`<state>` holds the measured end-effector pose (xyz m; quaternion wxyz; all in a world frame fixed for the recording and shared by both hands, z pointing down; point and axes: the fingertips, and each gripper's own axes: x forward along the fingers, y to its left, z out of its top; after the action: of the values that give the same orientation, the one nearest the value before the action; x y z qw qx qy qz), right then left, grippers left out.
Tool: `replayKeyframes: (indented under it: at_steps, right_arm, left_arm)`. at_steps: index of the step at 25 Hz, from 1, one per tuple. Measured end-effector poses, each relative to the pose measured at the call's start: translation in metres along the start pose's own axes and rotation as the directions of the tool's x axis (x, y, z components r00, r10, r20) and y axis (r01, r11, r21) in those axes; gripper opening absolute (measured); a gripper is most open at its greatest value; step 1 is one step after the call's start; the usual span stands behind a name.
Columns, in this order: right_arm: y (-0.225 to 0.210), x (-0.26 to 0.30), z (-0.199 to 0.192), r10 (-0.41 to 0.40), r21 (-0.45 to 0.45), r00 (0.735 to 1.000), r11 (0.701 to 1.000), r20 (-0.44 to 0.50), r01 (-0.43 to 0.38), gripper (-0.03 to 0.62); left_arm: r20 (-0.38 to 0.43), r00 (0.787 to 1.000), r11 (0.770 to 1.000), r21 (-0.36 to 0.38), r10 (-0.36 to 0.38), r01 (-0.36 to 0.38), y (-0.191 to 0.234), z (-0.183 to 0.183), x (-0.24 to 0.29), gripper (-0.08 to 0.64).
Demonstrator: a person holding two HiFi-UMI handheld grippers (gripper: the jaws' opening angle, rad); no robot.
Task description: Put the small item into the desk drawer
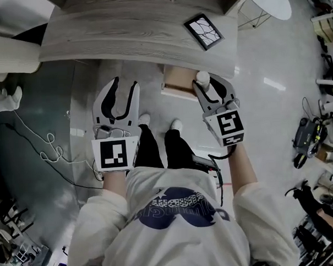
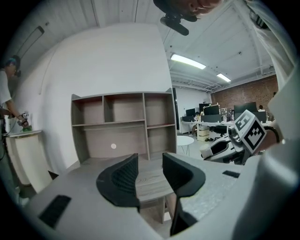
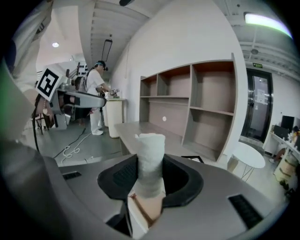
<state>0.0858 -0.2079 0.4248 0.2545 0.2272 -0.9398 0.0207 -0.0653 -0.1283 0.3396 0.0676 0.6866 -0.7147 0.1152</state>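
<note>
The small item (image 1: 202, 77) is a white, roll-like piece, and my right gripper (image 1: 207, 84) is shut on it. It hangs just above the open wooden drawer (image 1: 178, 79) under the desk's front edge. In the right gripper view the item (image 3: 151, 154) stands upright between the black pads of the gripper (image 3: 150, 176), with the drawer's wooden side (image 3: 145, 211) below. My left gripper (image 1: 125, 82) is open and empty, left of the drawer and below the desk (image 1: 123, 32). In its own view the left gripper (image 2: 150, 176) frames only the desk top.
A framed picture (image 1: 204, 30) lies on the desk's right end. A shelf hutch (image 2: 122, 124) stands at the desk's back. A round white table (image 1: 271, 1) is to the right, and cables (image 1: 46, 151) trail on the floor at left. Another person (image 3: 97, 93) stands far off.
</note>
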Motion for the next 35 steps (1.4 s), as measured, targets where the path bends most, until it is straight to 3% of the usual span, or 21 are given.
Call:
replayKeyframes:
  at_steps: [5, 10, 15, 20, 29, 35]
  right_arm:
    - [0.022, 0.043, -0.062, 0.076, -0.092, 0.988, 0.992, -0.133, -0.089, 0.135]
    - [0.038, 0.084, -0.127, 0.133, -0.123, 0.958, 0.978, -0.254, -0.168, 0.135]
    - [0.046, 0.115, -0.175, 0.153, -0.175, 0.923, 0.958, -0.353, -0.226, 0.135]
    - [0.047, 0.147, -0.217, 0.160, -0.249, 0.891, 0.926, -0.424, -0.285, 0.135]
    - [0.049, 0.187, -0.287, 0.167, -0.310, 0.800, 0.861, -0.577, -0.404, 0.135]
    - [0.053, 0.203, -0.315, 0.179, -0.290, 0.751, 0.846, -0.636, -0.448, 0.135]
  left_arm:
    - [-0.035, 0.999, 0.999, -0.005, -0.036, 0.036, 0.000, -0.035, 0.014, 0.146]
    - [-0.050, 0.996, 0.997, -0.014, -0.080, 0.080, -0.002, -0.071, 0.036, 0.146]
    - [-0.079, 0.991, 0.992, -0.074, -0.105, 0.099, 0.000, -0.103, 0.053, 0.146]
    - [-0.081, 0.991, 0.992, -0.077, -0.108, 0.102, 0.004, -0.126, 0.071, 0.146]
    - [-0.109, 0.988, 0.990, -0.099, -0.107, 0.096, 0.001, -0.167, 0.093, 0.146]
    - [-0.113, 0.989, 0.987, -0.142, -0.098, 0.082, 0.004, -0.185, 0.100, 0.146]
